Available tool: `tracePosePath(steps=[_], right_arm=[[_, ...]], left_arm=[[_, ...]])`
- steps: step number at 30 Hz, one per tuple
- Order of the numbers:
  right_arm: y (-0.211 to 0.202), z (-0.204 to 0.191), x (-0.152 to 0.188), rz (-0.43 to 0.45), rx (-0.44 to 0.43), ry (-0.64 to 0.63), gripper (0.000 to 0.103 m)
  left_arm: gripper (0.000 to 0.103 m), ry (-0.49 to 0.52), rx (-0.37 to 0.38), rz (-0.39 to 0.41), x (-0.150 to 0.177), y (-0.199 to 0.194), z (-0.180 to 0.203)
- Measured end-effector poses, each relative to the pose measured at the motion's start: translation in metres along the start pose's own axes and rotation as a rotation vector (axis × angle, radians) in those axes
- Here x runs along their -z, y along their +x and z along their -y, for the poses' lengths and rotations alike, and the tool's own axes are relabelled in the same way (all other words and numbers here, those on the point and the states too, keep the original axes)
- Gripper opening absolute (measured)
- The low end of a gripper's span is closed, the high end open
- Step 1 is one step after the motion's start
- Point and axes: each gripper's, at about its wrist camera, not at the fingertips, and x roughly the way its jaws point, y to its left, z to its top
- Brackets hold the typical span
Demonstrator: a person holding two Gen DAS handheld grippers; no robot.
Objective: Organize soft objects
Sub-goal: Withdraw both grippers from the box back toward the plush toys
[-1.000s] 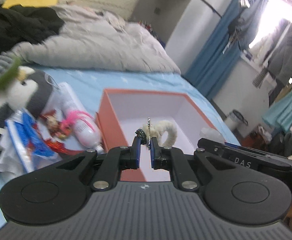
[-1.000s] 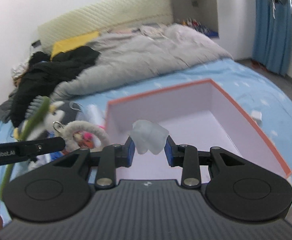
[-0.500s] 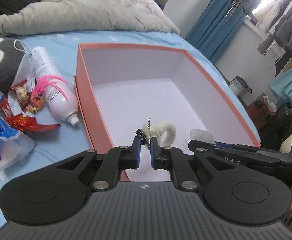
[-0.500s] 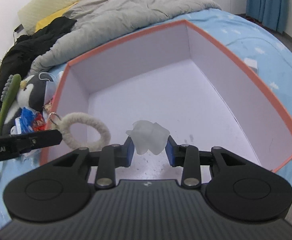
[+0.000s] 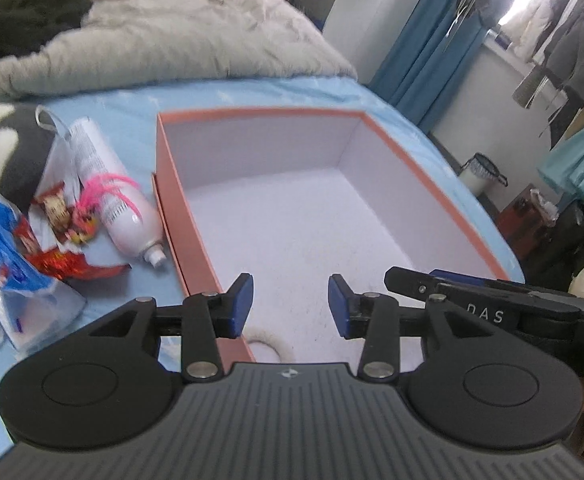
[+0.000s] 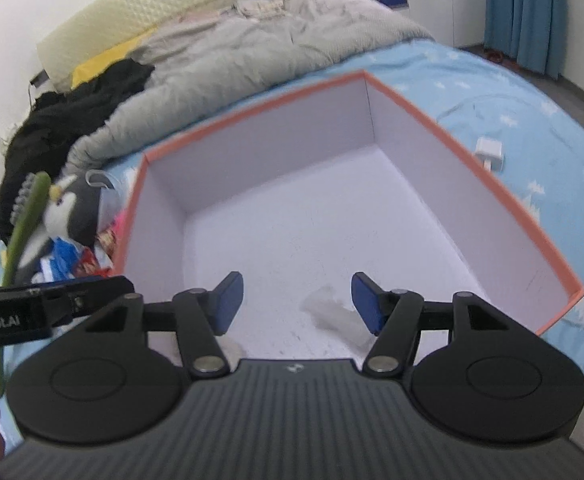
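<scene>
An orange box (image 5: 176,184) with a white inside sits on the blue bed; it also shows in the right wrist view (image 6: 472,160). My left gripper (image 5: 290,304) is open and empty over the box's near end. A cream fluffy ring (image 5: 270,342) lies on the box floor just below it, partly hidden. My right gripper (image 6: 296,302) is open and empty. A pale translucent soft lump (image 6: 332,314) lies on the box floor under it. A penguin plush (image 5: 0,152) lies left of the box and also shows in the right wrist view (image 6: 72,212).
Left of the box lie a white bottle (image 5: 120,208), a pink feathered toy (image 5: 100,190), red snack wrappers (image 5: 56,256) and a blue packet (image 5: 8,276). A grey duvet (image 5: 164,40) and black clothes (image 6: 64,120) lie behind. A white charger (image 6: 490,152) lies right.
Both grippers opened and pulled back a little. The left let go of the cream ring and the right let go of the pale lump; both now lie on the box floor.
</scene>
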Motion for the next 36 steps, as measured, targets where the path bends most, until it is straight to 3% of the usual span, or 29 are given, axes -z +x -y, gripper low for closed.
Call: tracePosePath(steps=[12, 22, 36], right_arm=[[-0.068, -0.043, 0.002, 0.203, -0.074, -0.034, 0.063], [-0.086, -0.084, 0.031, 0.229, -0.146, -0.090, 0.063], [-0.087, -0.142, 0.067, 0.212, -0.244, -0.169, 0.063]], left_arm=[[0.048, 0.019, 0.011, 0.191, 0.009, -0.091, -0.003], [0.051, 0.018, -0.050, 0.312, 0.038, -0.148, -0.030], [0.051, -0.043, -0.157, 0.324, 0.078, -0.183, -0.081]])
